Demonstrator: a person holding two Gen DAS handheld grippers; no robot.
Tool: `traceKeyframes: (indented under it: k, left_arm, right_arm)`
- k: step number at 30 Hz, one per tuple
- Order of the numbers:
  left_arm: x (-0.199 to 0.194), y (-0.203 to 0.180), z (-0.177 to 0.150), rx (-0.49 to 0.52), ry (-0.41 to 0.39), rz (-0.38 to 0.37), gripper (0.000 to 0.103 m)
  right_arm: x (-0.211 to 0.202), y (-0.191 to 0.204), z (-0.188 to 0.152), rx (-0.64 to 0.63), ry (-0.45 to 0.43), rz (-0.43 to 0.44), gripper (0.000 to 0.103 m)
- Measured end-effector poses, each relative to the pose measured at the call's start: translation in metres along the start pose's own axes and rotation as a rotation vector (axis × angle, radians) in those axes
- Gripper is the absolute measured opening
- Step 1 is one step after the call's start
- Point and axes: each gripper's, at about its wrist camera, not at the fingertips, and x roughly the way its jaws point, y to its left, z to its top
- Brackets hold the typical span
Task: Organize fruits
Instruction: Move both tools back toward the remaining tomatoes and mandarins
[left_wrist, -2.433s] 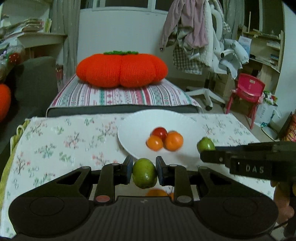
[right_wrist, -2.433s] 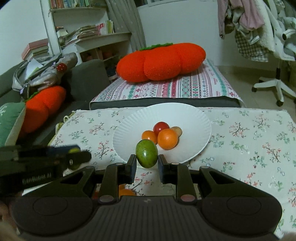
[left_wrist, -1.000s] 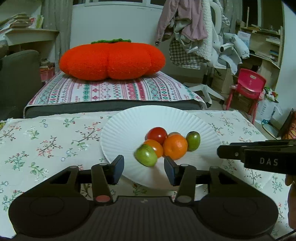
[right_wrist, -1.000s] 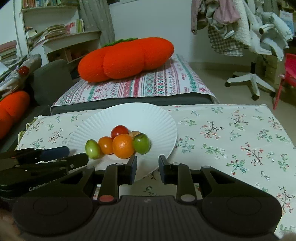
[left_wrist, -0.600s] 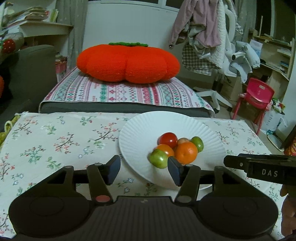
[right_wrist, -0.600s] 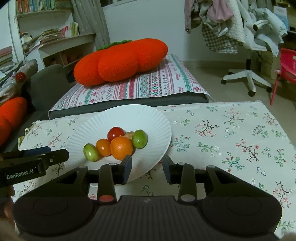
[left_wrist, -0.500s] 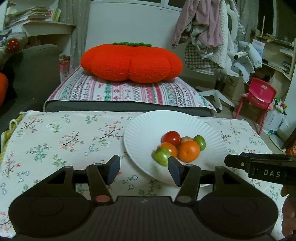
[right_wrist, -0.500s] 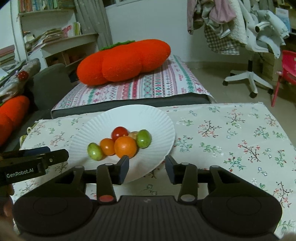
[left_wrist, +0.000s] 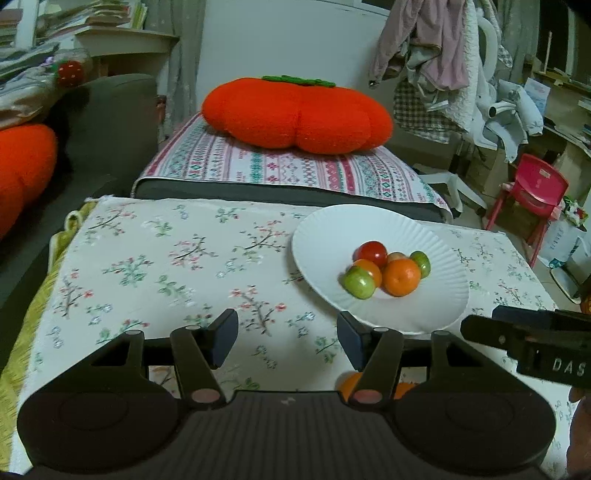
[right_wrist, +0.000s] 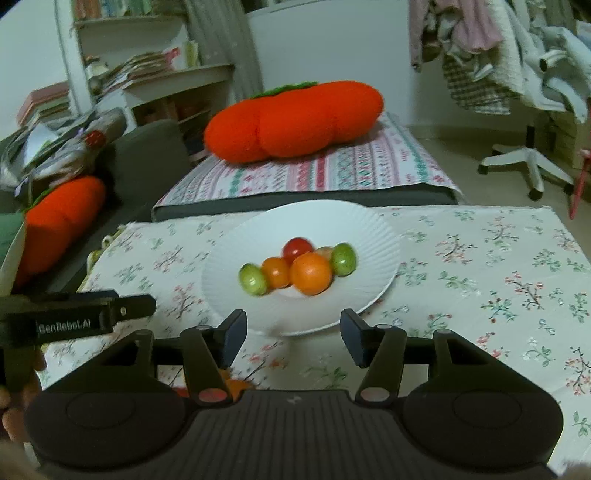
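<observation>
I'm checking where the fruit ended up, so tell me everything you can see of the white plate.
The white plate is round, with a fluted rim, and looks like thin paper. It lies flat on the floral tablecloth, near the table's far edge. Clustered at its middle are two green fruits, two orange ones, a red one and a pale one half hidden behind them, all touching. The rest of its surface is bare. Neither hand-held gripper touches it.
</observation>
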Motion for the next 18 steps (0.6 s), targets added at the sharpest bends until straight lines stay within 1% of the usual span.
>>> traceKeyframes:
  k: [4, 8, 11, 12, 15, 18]
  left_arm:
    - [-0.006, 0.01, -0.003, -0.042, 0.018, 0.007, 0.04]
    - [-0.007, 0.011, -0.011, -0.04, 0.046, 0.014, 0.04]
    - [-0.01, 0.007, -0.017, -0.04, 0.054, -0.007, 0.04]
    - [-0.012, 0.005, -0.018, -0.034, 0.054, -0.016, 0.04]
    - [-0.013, -0.009, -0.023, 0.025, 0.046, -0.046, 0.04]
    - [-0.011, -0.022, -0.03, 0.093, 0.052, -0.077, 0.044]
  right_arm:
    - [0.001, 0.007, -0.002, -0.024, 0.013, 0.009, 0.056]
    - [0.004, 0.01, -0.004, -0.028, 0.028, 0.009, 0.056]
    - [0.003, 0.014, -0.006, -0.039, 0.031, 0.02, 0.058]
    - [0.003, 0.015, -0.007, -0.047, 0.034, 0.024, 0.058]
    - [0.004, 0.019, -0.009, -0.066, 0.045, 0.023, 0.059]
    - [0.005, 0.021, -0.011, -0.074, 0.054, 0.021, 0.061]
